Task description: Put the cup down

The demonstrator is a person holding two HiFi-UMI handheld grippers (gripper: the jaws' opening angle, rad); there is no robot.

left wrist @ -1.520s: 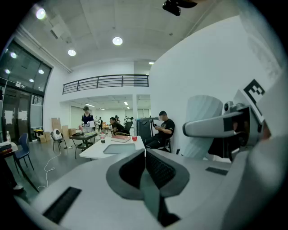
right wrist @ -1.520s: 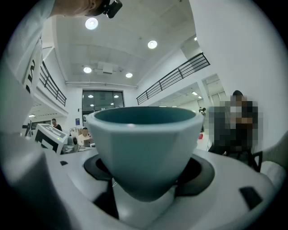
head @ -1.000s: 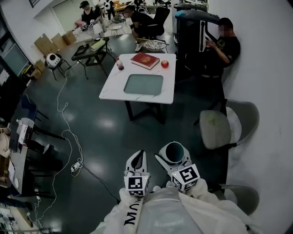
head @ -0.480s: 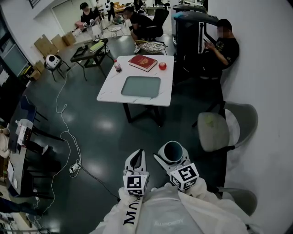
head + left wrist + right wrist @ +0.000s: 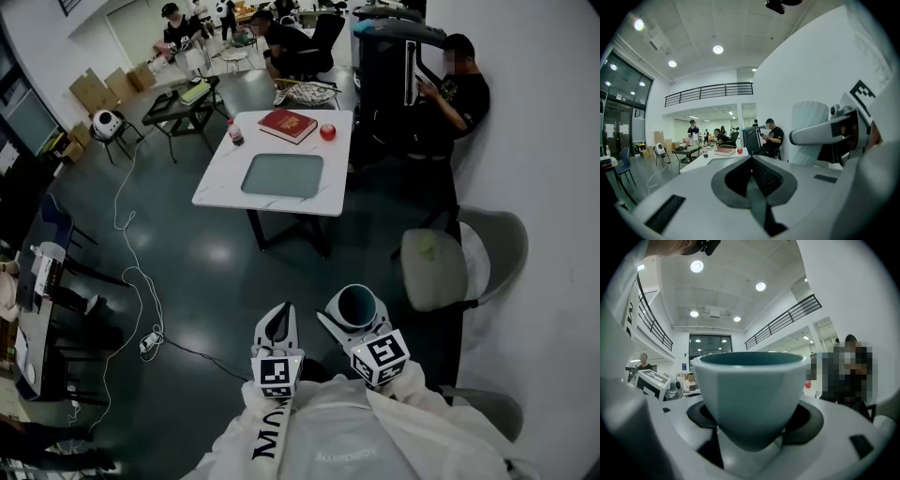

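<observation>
Two grippers: right gripper (image 5: 355, 310) wide, tight on the upright cup (image 5: 752, 390); left gripper (image 5: 279, 320) jaws together, empty.

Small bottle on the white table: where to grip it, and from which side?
Probably mid-body, with the jaws level across its width. The bottle stands upright close to the table's left edge as the head view shows it, so that open side looks like the easiest approach. The red book lies flat on its other side and would crowd a gripper there.
</observation>
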